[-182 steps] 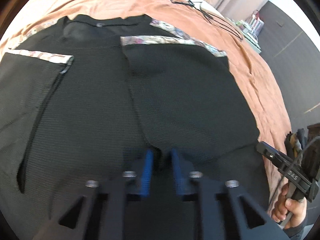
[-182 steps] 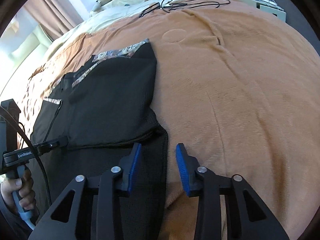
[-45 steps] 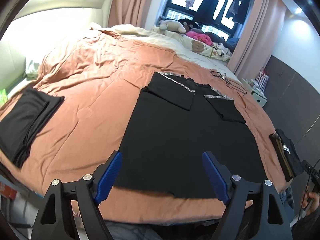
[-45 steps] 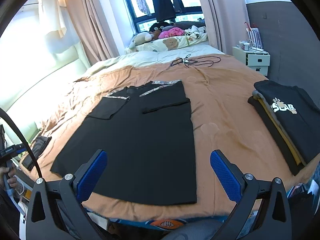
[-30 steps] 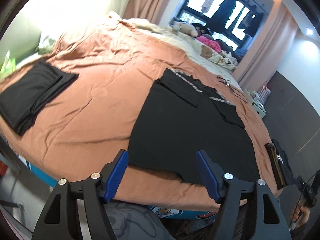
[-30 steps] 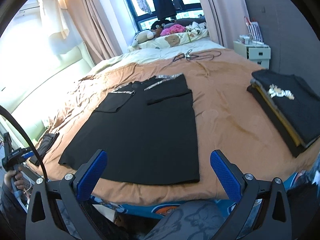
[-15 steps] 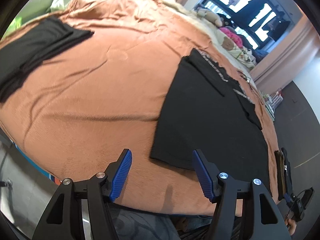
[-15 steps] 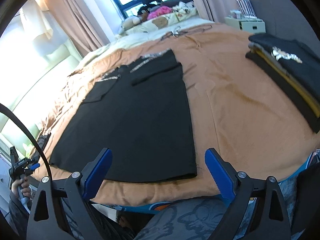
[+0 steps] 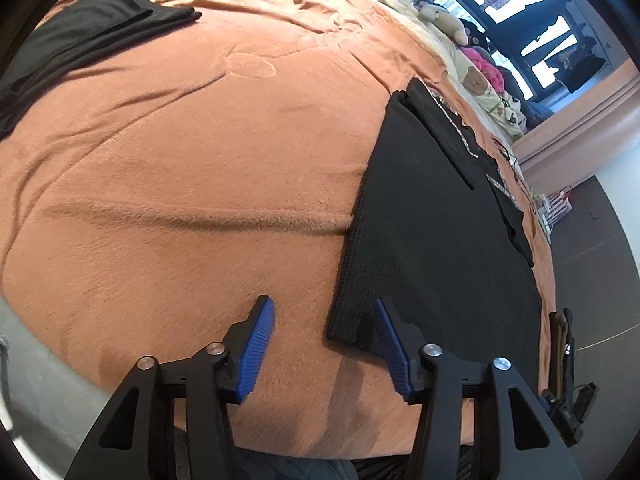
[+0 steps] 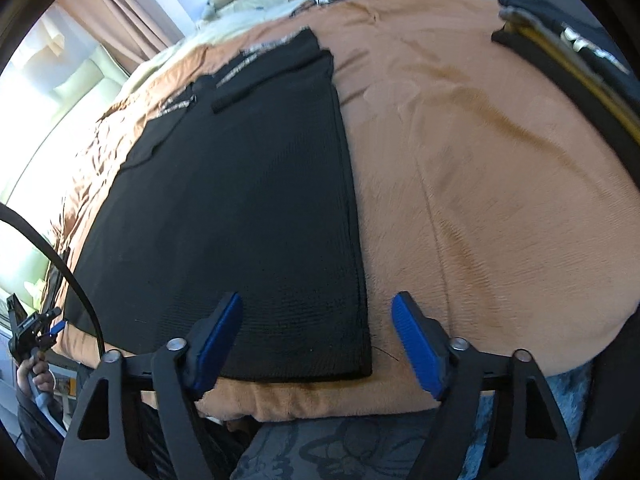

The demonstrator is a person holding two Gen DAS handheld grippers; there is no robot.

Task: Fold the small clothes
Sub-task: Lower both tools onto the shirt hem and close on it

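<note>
A black knit garment (image 9: 432,232) with patterned trim lies flat on the orange blanket, sleeves folded inward. It also shows in the right wrist view (image 10: 240,208). My left gripper (image 9: 324,320) is open and hovers low over the garment's near left hem corner, its right finger over the cloth. My right gripper (image 10: 316,316) is open and straddles the near right hem corner, just above it. Neither holds anything.
The orange blanket (image 9: 180,160) covers the bed, whose near edge lies just below both grippers. A folded black garment (image 9: 72,40) lies at far left. A stack of folded clothes (image 10: 572,68) lies at far right. Stuffed toys and cables sit at the far end.
Both grippers have dropped from high above the bed down to the garment's near hem corners. Both stay open, the left narrower than a second ago.
</note>
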